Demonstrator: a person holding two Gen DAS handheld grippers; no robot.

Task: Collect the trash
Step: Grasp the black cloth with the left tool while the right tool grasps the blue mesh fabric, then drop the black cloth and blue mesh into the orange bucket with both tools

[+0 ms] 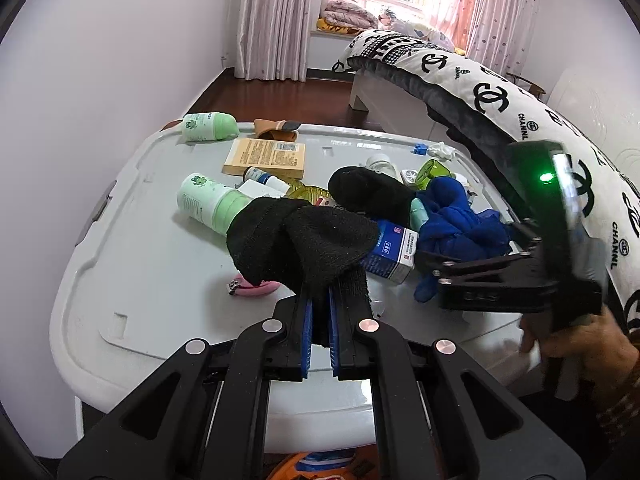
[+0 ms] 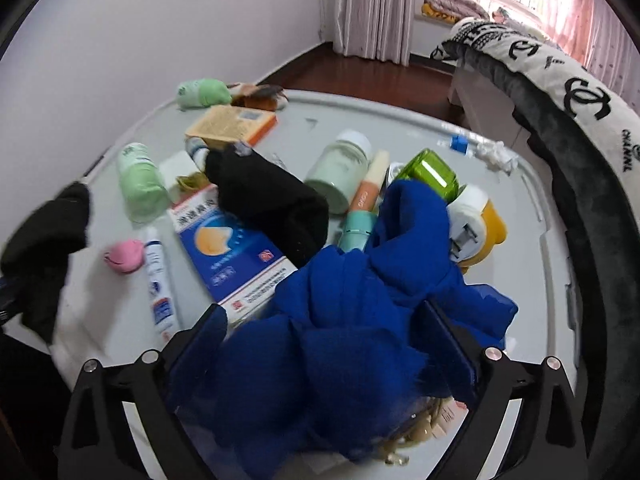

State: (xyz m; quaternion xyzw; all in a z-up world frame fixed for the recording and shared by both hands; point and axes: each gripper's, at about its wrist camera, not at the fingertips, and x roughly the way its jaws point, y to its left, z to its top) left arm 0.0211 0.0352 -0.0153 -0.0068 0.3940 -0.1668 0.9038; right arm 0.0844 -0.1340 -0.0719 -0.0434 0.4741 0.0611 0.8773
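While the left gripper (image 1: 320,312) is pinched tight on a black sock (image 1: 304,248), which droops over the fingers clear of the lid, the sock counts as picked and only needs carrying off. Its grip sits on the cuff end, so the rest hangs free; my read is that it will swing but not slip.

Right gripper (image 2: 324,360) is spread wide, fingers straddling a blue cloth (image 2: 360,300) bunched at 6 o'clock in the right wrist view. Pads are not pressing on it yet. Likely next grab, judging by the straddle.

Everything sits on a grey bin lid (image 1: 160,280). From the cloth outward, right wrist view:
- 10 o'clock: blue-and-white box (image 2: 228,256), partly under the cloth edge.
- 11 o'clock: second black sock (image 2: 272,204), lying across the box.
- 12 o'clock: pale green jar (image 2: 340,168), orange-and-white tube (image 2: 368,188), green bottle (image 2: 432,172).
- 2 o'clock: yellow-and-white container (image 2: 476,224), touching the cloth.
- 9 o'clock: white tube (image 2: 158,276), pink clip (image 2: 126,256), light green bottle (image 2: 140,184).
- far edge: yellow box (image 2: 232,124), another green bottle (image 2: 204,92).

Obstruction: something pale and beige lies under the cloth at the near edge, can't identify it. Closing here risks snagging it, or the container alongside. A bed with a patterned cover (image 2: 580,112) runs close along the right.
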